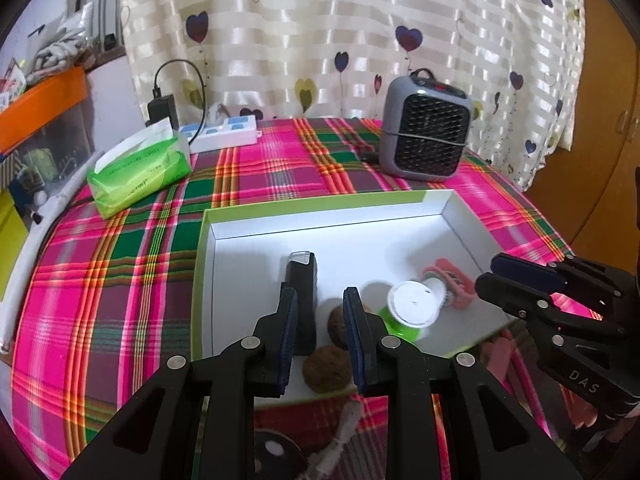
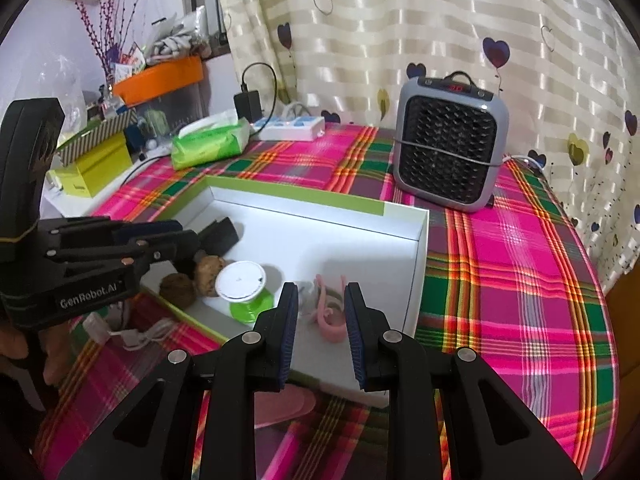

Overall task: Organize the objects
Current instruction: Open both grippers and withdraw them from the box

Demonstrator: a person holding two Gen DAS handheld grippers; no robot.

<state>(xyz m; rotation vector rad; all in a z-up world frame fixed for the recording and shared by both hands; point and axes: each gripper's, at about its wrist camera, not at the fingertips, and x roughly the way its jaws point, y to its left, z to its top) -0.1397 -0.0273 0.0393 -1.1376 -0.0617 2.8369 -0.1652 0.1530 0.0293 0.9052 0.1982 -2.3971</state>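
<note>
I see my left gripper (image 1: 320,320) low in the middle of its own view, jaws apart with nothing between them. My right gripper (image 2: 322,316) is the same in its view: jaws a little apart, holding nothing.

Both hang over the shallow white cardboard box with green edges (image 1: 320,216), which sits on the table with the pink and green checked cloth (image 1: 120,272). Inside the box lie a black flat block with a clear tip (image 1: 304,280), two brown fuzzy balls (image 1: 326,368), a green spool with a white round top (image 1: 412,308) and a soft pink bendy clip (image 2: 330,318).

I think the spool is light and hard and may roll, so I would pinch its thin green middle. The balls look soft and squashy. The clip looks floppy; I would take its thick curve.

The box walls are low but can catch my fingers. The things crowd the near side, and my grippers are close together there. The far half of the box is bare, with room to move.
</note>
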